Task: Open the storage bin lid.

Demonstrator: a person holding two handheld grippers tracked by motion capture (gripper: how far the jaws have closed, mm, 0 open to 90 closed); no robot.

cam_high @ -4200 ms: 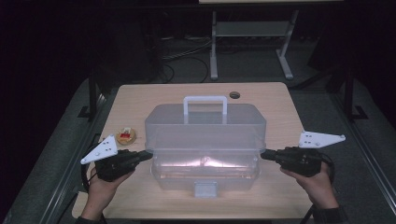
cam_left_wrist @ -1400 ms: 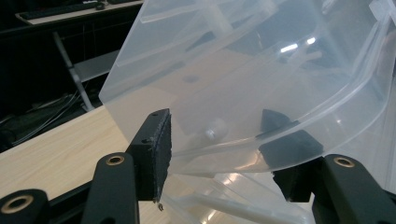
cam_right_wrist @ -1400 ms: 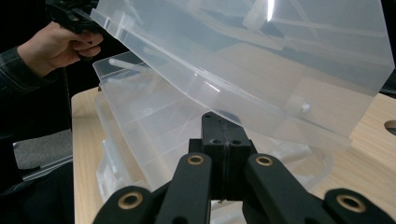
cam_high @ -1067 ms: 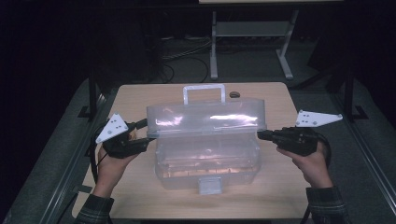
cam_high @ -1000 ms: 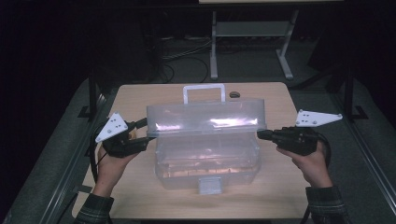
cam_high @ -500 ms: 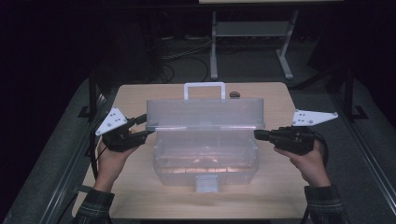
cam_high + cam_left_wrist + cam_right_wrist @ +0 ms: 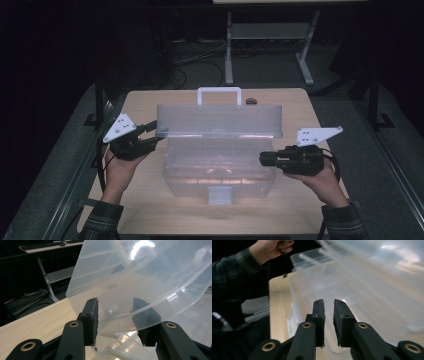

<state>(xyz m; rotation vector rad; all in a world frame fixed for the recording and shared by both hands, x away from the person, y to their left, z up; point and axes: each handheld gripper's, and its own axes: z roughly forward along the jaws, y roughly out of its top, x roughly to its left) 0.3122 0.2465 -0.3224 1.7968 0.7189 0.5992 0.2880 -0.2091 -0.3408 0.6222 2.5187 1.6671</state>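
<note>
A clear plastic storage box [image 7: 220, 170] stands on the wooden table [image 7: 150, 205], and its hinged lid [image 7: 220, 120] is raised almost upright, white handle [image 7: 219, 95] on top. My left gripper [image 7: 154, 135] grips the lid's left end. In the left gripper view the lid [image 7: 150, 277] passes between the jaws of that gripper [image 7: 118, 308], which have just been closing on it. My right gripper [image 7: 262, 159] is level with the base's right wall. Its jaws [image 7: 329, 302] have just been opening, a narrow gap with nothing in it, the box [image 7: 367, 290] beyond.
A white latch [image 7: 220, 194] hangs at the box's front. A small dark round object [image 7: 251, 101] lies on the table behind the lid. A metal desk frame [image 7: 228, 50] and cables stand on the dark floor beyond. The other hand [image 7: 272, 247] shows at the top left of the right gripper view.
The lid has swung up from tilted to nearly upright. My right gripper has let go of the lid's right end and dropped toward the base's right side. The left gripper has stayed on the lid.
</note>
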